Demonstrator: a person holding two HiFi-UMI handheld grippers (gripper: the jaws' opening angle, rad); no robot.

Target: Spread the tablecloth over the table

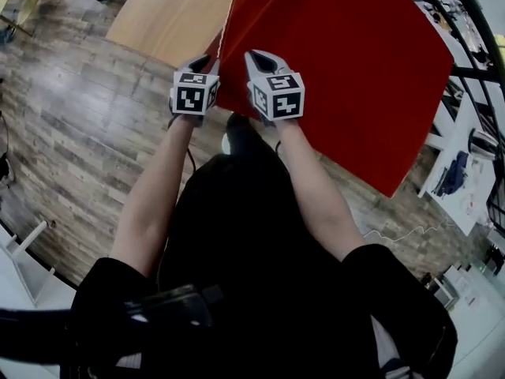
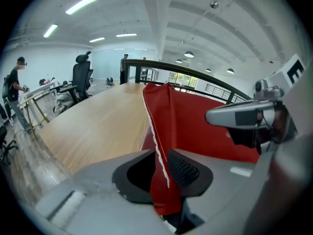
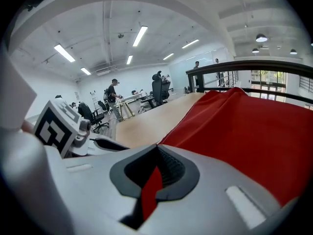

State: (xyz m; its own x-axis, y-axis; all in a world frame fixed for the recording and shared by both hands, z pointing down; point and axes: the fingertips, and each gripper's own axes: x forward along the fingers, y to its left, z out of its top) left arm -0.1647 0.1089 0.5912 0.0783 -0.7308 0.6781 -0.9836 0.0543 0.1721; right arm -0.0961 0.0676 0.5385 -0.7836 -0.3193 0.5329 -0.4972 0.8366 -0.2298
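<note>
Wood-plank floor [image 1: 79, 133] surrounds a long pale wooden table [image 1: 170, 14] in an open office with strip lights [image 2: 83, 3], a black chair [image 2: 80, 75] and a dark railing [image 2: 195, 72]. The red tablecloth [image 1: 339, 61] covers the table's right part. The right gripper [image 3: 156, 173] pinches a fold tight; the left gripper [image 2: 161, 168] stands slightly parted, the white-stitched hem loose between its jaws

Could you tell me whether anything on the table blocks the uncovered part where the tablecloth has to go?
Nothing visible does: the table shows only bare wood beside the tablecloth, with no objects on it.
</note>
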